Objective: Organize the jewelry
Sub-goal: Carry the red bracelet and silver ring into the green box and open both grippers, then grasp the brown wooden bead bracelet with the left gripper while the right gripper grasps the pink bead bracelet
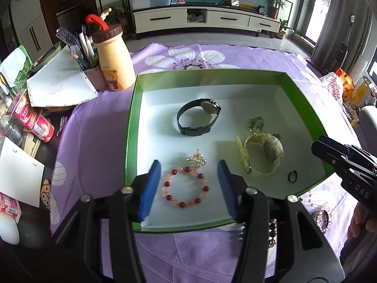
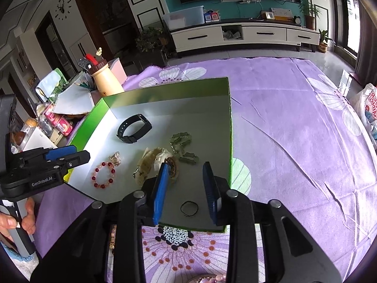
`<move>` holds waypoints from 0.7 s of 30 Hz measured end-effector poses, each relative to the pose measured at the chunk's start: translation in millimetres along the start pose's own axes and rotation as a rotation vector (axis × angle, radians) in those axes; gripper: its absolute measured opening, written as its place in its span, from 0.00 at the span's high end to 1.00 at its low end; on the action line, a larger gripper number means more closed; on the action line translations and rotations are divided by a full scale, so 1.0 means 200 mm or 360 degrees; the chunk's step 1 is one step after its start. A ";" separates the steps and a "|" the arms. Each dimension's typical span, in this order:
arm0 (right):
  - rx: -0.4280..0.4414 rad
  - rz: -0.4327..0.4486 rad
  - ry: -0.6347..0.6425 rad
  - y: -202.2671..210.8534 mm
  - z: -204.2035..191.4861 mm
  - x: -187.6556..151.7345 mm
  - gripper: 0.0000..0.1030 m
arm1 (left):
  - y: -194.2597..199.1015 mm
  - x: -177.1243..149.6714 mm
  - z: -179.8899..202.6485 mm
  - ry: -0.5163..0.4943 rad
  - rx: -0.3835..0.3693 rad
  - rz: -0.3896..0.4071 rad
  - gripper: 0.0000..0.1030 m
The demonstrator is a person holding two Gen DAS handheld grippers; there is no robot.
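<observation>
A green box (image 1: 133,108) with a white floor holds the jewelry. In it lie a black watch (image 1: 199,116), a cream watch (image 1: 261,155), a red and pink bead bracelet (image 1: 186,187), a gold brooch (image 1: 197,159), a metal chain bracelet (image 1: 255,123) and a small black ring (image 1: 292,176). My left gripper (image 1: 188,188) is open, its fingers either side of the bead bracelet. My right gripper (image 2: 186,188) is open and empty above the black ring (image 2: 189,208), near the cream watch (image 2: 153,162). The box (image 2: 229,122) and bead bracelet (image 2: 103,175) show there too.
The box sits on a purple flowered cloth (image 1: 188,54). A cream bear bottle (image 1: 114,61), a pen holder (image 1: 88,56), papers (image 1: 59,82) and snack packs (image 1: 33,122) crowd the left. More bead bracelets (image 1: 321,217) lie on the cloth near the box's front right corner.
</observation>
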State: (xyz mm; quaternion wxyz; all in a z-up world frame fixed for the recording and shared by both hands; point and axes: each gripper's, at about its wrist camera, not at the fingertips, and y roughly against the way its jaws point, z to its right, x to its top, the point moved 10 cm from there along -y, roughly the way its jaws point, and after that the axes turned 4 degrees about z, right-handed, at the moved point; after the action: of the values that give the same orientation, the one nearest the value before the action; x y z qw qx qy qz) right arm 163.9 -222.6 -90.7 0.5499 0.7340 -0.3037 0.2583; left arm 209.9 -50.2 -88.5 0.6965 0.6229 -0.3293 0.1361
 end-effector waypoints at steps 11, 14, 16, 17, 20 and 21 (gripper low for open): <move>0.0073 0.0095 0.0009 0.28 0.03 -0.09 0.70 | 0.26 -0.04 0.12 -0.0032 -0.0109 0.0174 0.38; 0.0067 0.0086 0.0017 0.33 0.04 -0.15 0.70 | 0.31 -0.08 0.14 -0.0028 -0.0142 0.0183 0.38; 0.0070 0.0076 0.0019 0.35 0.05 -0.18 0.70 | 0.34 -0.12 0.16 -0.0025 -0.0168 0.0178 0.38; 0.0067 0.0070 0.0020 0.36 0.05 -0.20 0.70 | 0.35 -0.14 0.17 -0.0029 -0.0178 0.0171 0.38; 0.0050 0.0038 0.0047 0.38 0.05 -0.27 0.70 | 0.35 -0.22 0.20 -0.0042 -0.0200 0.0123 0.38; 0.0038 0.0023 0.0064 0.38 0.05 -0.30 0.70 | 0.35 -0.24 0.21 -0.0050 -0.0199 0.0107 0.38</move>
State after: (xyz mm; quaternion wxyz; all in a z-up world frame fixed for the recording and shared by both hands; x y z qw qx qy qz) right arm 67.3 -237.7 -86.6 0.5452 0.7329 -0.2947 0.2806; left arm 119.7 -66.6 -64.4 0.7238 0.5688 -0.3687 0.1288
